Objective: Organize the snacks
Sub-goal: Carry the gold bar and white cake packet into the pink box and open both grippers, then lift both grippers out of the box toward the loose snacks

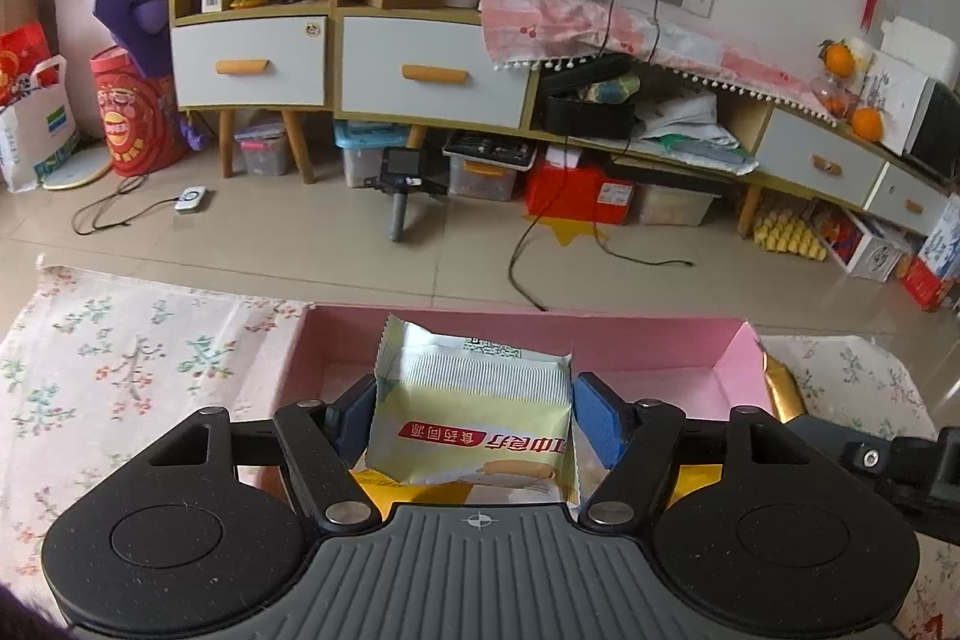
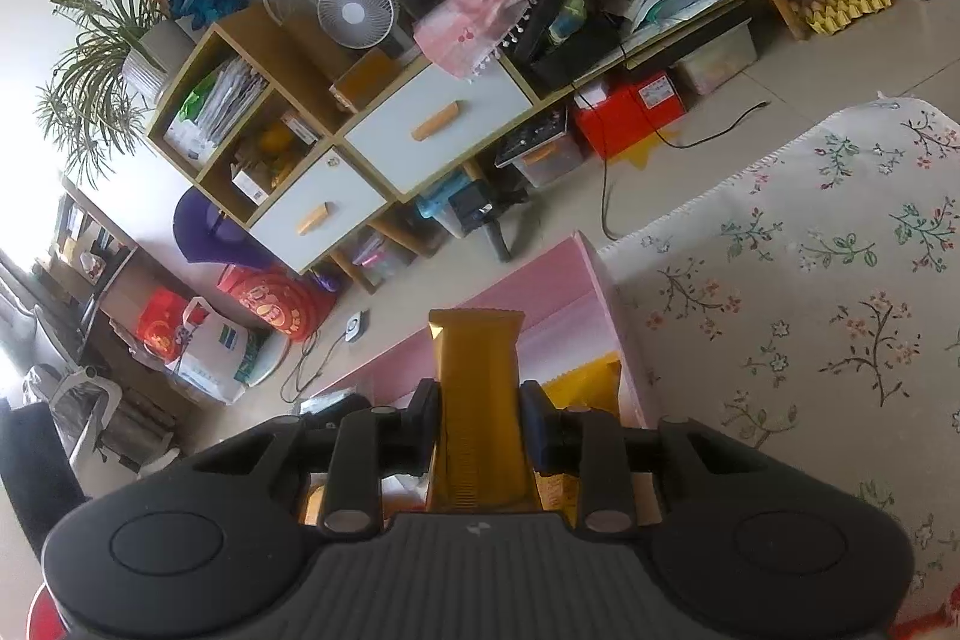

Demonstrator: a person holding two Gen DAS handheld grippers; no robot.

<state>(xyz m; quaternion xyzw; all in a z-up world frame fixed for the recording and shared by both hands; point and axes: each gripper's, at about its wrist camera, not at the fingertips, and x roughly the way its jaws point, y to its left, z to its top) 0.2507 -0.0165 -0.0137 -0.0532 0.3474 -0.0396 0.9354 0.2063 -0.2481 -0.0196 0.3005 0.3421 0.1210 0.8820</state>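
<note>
Now both grippers hold snacks over the pink box [image 1: 735, 358] — left gripper [image 1: 471, 415] clamps a pale packet [image 1: 474, 400] above its middle, right gripper [image 2: 480, 421] pinches a gold bar [image 2: 477, 400], long axis forward, at the right edge.

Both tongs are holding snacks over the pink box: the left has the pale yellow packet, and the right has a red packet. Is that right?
Not quite. The right tongs hold a gold packet, not a red one, as the right wrist view shows. The rest stands: the left tongs grip the pale yellow packet, and both are over the pink box.
</note>
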